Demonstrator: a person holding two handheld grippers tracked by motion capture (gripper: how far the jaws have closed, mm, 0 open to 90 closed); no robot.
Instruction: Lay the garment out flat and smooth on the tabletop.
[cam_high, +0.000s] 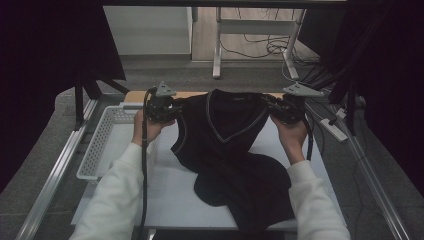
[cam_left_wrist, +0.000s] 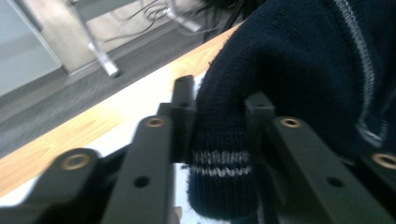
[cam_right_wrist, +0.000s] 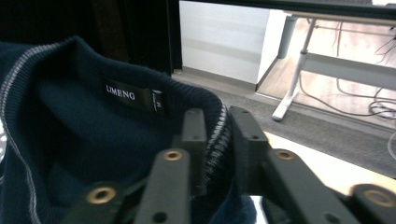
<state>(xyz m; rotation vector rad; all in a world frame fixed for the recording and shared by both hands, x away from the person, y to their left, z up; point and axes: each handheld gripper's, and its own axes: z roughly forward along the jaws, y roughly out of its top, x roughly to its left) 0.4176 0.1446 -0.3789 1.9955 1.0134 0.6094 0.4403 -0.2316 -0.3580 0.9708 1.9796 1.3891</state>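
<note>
A dark navy knitted vest (cam_high: 235, 145) with grey-striped trim at its V-neck lies on the white table (cam_high: 170, 195), its lower half bunched toward the front edge. My left gripper (cam_high: 177, 107) is shut on the vest's left shoulder. In the left gripper view the striped armhole edge (cam_left_wrist: 219, 163) is pinched between the jaws of that gripper (cam_left_wrist: 219, 100). My right gripper (cam_high: 272, 106) is shut on the right shoulder. In the right gripper view the striped trim (cam_right_wrist: 215, 140) runs between its jaws (cam_right_wrist: 217, 119), and the neck label (cam_right_wrist: 133, 95) faces the camera.
A white perforated basket (cam_high: 107, 140) sits at the table's left side. A wooden strip (cam_high: 135, 95) marks the far edge. Beyond it are grey carpet, white desk legs (cam_high: 217, 55) and loose cables (cam_high: 270, 47). Black curtains hang left and right.
</note>
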